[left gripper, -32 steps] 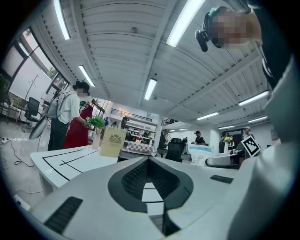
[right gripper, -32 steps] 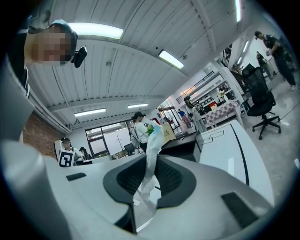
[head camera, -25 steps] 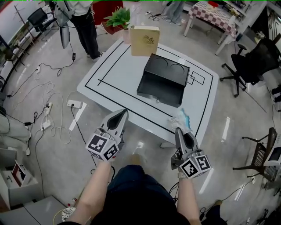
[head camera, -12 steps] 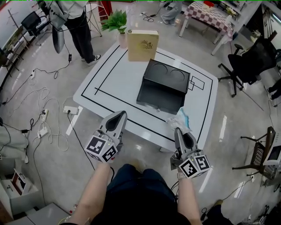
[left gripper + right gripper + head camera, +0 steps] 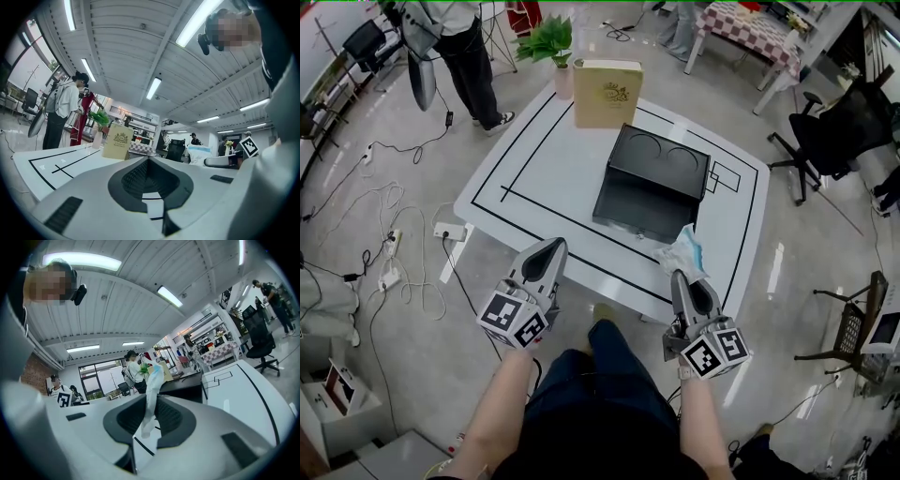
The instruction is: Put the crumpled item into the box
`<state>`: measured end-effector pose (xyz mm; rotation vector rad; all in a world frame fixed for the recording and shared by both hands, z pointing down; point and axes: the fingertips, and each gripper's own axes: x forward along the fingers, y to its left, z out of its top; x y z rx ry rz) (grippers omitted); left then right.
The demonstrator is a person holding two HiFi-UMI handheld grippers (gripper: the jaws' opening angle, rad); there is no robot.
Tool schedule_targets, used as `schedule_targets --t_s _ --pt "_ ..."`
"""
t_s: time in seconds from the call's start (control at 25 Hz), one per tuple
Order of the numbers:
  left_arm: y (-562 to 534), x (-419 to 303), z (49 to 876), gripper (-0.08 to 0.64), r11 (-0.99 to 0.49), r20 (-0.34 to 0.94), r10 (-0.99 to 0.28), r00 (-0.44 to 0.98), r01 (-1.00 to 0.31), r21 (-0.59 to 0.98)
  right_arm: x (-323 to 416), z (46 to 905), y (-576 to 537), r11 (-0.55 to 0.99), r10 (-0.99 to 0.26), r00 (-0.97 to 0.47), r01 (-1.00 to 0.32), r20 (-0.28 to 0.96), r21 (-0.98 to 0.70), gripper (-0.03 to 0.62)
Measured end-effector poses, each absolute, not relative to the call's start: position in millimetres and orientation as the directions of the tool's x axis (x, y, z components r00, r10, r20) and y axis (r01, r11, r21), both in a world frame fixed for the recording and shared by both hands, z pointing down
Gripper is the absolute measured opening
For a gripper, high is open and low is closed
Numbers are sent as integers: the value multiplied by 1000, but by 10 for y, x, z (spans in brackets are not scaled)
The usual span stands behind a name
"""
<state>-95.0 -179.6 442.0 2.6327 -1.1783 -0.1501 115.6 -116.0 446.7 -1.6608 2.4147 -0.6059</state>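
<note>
The crumpled item, a white and light-blue wad, sticks up from my right gripper, which is shut on it just over the table's near right edge. In the right gripper view the crumpled item stands pinched between the jaws of the right gripper. The black box sits mid-table, its open side facing me, a short way beyond the wad; it also shows as the black box. My left gripper hovers at the table's near edge, shut and empty, seen as the left gripper.
A beige upright carton and a potted plant stand at the white table's far side. A person stands beyond the far left corner. Cables lie on the floor at left, and an office chair is at right.
The person has stepped a little closer, a leg now showing below the table edge. Both grippers hold nearly the same pose, the right still gripping the wad.
</note>
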Motion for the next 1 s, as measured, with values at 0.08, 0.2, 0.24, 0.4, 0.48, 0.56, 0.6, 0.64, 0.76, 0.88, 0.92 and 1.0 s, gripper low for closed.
schedule_targets --t_s 0.08,0.2,0.24,0.4,0.48,0.56,0.6,0.64,0.76,0.88,0.92,1.0 --pt "-1859 -956 4410 1 -635 6 -750 661 -722 275 1143 4448 -1227 316 -916 -388 -858 106 -406 55" --pt "-1969 -938 4405 0 -631 -1 -754 657 -724 279 1137 4439 -1346 328 -909 -402 -853 109 -407 55" --pt "-2008 -932 4398 0 -630 -2 -755 656 -724 281 1133 4436 -1390 332 -907 -407 -850 110 -409 55" --pt "-2192 -899 4383 0 -627 -8 -758 652 -726 281 1089 4418 -1594 356 -892 -437 -837 117 -415 55" --pt "-2281 -869 4394 0 -625 -9 -760 650 -727 283 1072 4422 -1695 366 -885 -449 -833 121 -414 55" --pt "-2347 -824 4409 0 -627 -2 -758 652 -728 278 1062 4444 -1785 372 -880 -458 -831 128 -414 57" --pt "-2373 -802 4425 0 -628 3 -756 654 -727 275 1058 4462 -1826 373 -877 -461 -831 135 -413 57" --pt "-2398 -784 4448 0 -628 10 -755 656 -727 277 1054 4484 -1867 373 -875 -463 -832 144 -410 57" --pt "-2477 -749 4510 0 -626 27 -755 656 -731 273 1062 4550 -1986 366 -868 -462 -843 183 -393 57" --pt "-2567 -733 4542 0 -623 36 -756 653 -736 267 1081 4602 -2110 367 -857 -460 -861 232 -353 57" --pt "-2598 -732 4553 0 -622 35 -757 652 -736 267 1089 4613 -2152 368 -853 -459 -866 248 -338 57" --pt "-2657 -729 4554 0 -620 31 -759 650 -736 271 1096 4627 -2234 373 -846 -455 -877 279 -302 57"
